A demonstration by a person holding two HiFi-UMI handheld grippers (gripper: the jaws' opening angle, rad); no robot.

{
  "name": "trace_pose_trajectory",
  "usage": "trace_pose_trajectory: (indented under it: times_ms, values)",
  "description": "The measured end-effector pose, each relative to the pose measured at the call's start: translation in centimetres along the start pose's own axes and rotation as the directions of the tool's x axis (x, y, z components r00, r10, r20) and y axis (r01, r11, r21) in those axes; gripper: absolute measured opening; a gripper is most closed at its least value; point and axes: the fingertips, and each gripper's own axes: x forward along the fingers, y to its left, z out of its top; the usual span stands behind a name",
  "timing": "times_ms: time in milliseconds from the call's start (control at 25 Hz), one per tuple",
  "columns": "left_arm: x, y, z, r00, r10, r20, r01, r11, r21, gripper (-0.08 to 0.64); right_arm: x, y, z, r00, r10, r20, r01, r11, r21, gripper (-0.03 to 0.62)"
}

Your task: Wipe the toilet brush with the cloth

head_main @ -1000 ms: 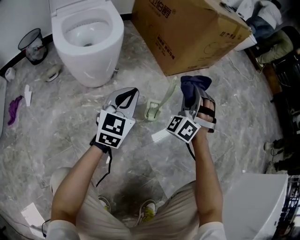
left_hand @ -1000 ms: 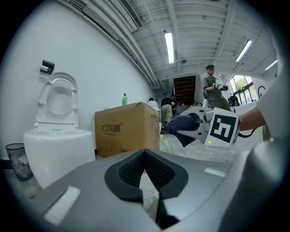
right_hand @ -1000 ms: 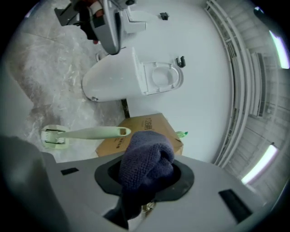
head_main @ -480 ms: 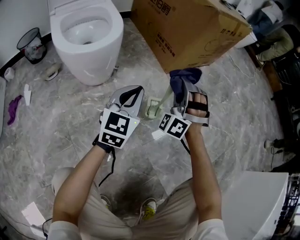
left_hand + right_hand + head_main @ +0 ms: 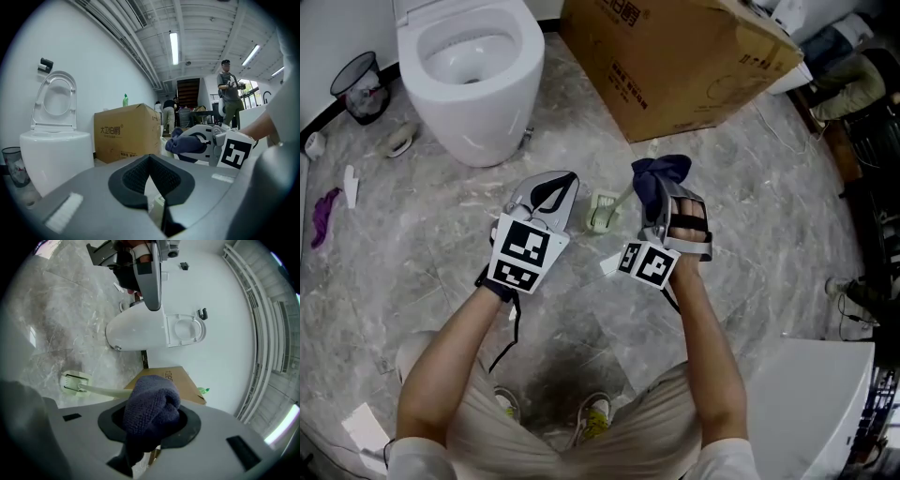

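Right hand-held gripper [image 5: 657, 201], clamping cloth [image 5: 662, 172], shifted left toward toilet brush [image 5: 602, 214], handle [image 5: 624, 196] slanting up-right.

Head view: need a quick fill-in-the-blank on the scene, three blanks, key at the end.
1. The right gripper is shut on a dark ____ cloth.
2. The toilet brush lies on the ____, between the two grippers in the head view.
3. In the head view, the toilet stands to the ____ of the cardboard box.
Missing words: blue; floor; left.
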Motion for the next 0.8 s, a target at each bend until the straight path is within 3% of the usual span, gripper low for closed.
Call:
trace_pose_trajectory:
  times_ms: [440, 640, 800]
  values:
    - [0.5, -0.7, 0.2, 1.000, -0.013, 0.002, 0.013, 1.000, -0.001, 0.002, -0.8, 4.0, 0.1, 0.991, 0.128, 0.032, -0.128, 0.992, 0.003, 0.126]
    - [0.2, -0.7, 0.1, 1.000, -0.011, 0.002, 0.011, 1.000, 0.007, 0.002, -1.1, 4.8, 0.2, 0.979, 0.186, 0.078, -0.192, 0.979, 0.073, 0.126]
    - [0.2, -0.2, 0.1, 1.000, -0.002, 0.002, 0.002, 1.000, -0.013, 0.002, -1.3, 2.6, -0.9, 0.987, 0.133, 0.095, -0.148, 0.972, 0.180, 0.129]
